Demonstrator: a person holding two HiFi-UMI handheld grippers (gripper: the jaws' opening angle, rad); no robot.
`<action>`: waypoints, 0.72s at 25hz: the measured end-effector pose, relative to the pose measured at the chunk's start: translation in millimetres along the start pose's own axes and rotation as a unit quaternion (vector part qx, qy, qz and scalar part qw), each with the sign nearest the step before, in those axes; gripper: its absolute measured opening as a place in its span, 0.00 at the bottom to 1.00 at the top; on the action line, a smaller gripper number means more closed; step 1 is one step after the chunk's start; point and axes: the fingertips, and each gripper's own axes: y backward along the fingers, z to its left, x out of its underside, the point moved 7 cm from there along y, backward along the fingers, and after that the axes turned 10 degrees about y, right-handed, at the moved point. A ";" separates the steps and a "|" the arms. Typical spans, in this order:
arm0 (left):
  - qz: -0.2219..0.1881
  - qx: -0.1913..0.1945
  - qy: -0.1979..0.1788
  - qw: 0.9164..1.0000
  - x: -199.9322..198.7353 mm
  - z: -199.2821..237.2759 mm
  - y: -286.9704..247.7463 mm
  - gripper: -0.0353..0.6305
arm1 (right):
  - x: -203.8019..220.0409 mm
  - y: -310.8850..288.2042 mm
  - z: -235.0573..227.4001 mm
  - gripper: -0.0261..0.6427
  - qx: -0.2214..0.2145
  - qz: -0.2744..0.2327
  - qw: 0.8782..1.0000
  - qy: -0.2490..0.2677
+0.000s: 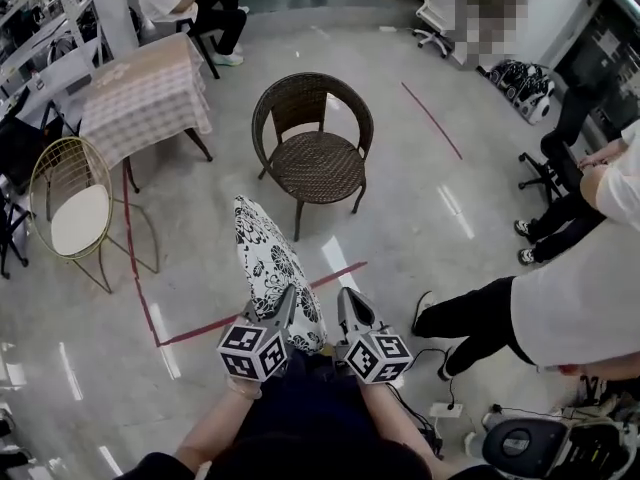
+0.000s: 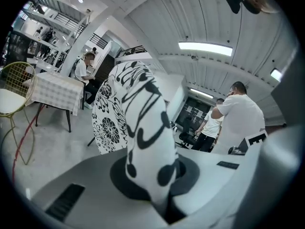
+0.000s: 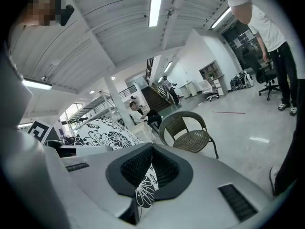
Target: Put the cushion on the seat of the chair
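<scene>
A white cushion (image 1: pixel 266 263) with a black flower print hangs on edge above the floor, in front of me. Both grippers hold its near edge. My left gripper (image 1: pixel 287 306) is shut on the cushion (image 2: pixel 143 128), whose fabric is pinched between the pads of the left gripper (image 2: pixel 161 190). My right gripper (image 1: pixel 343 306) is shut on a corner of the cushion (image 3: pixel 145 191), with the rest of the cushion (image 3: pixel 107 137) to the left of the right gripper (image 3: pixel 143 194). The brown wicker chair (image 1: pixel 316 160) stands a short way beyond the cushion, and its seat is bare. The right gripper view shows the wicker chair (image 3: pixel 191 136) ahead.
A gold wire chair (image 1: pixel 68 210) with a white seat stands at left, beside a table (image 1: pixel 146 96) with a checked cloth. A person in a white top (image 1: pixel 570 313) crouches at right. Red tape lines (image 1: pixel 230 320) cross the floor. Cables and gear (image 1: pixel 540 446) lie lower right.
</scene>
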 end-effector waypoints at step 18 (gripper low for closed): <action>0.018 0.014 -0.004 1.000 1.8 9.7 -3.6 0.09 | 2.5 -0.9 6.7 0.08 0.031 -0.022 0.999 0.008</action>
